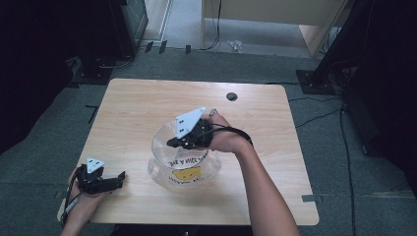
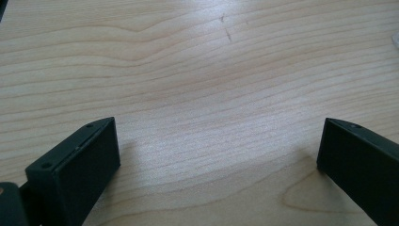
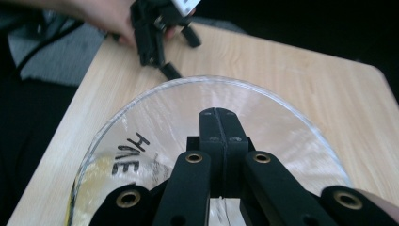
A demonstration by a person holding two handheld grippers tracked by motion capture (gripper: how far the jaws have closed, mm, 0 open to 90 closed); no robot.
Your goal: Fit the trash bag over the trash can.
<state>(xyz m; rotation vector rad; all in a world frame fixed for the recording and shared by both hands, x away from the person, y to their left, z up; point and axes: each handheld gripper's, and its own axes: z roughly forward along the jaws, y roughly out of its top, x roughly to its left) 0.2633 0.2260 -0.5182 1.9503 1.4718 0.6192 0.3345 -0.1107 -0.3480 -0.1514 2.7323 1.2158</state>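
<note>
A clear plastic bowl (image 1: 156, 147) stands near the middle front of the wooden table (image 1: 133, 108). It bears black lettering (image 1: 189, 159) and a yellow mark (image 1: 187, 173). My right gripper (image 1: 172, 142) hovers over the bowl's far rim, pointing left, jaws shut with nothing between them. In the right gripper view its jaws (image 3: 218, 114) meet over the bowl (image 3: 155, 113), beside the lettering (image 3: 127, 159). My left gripper (image 1: 119, 178) rests at the front left corner, open. Its jaws (image 2: 219, 122) stand wide apart over bare wood.
A small dark round hole (image 1: 231, 96) sits in the table near the far right. The right gripper view also shows the left hand's gripper (image 3: 155, 35) farther off at the table edge. Cables and dark stands lie on the grey floor around the table.
</note>
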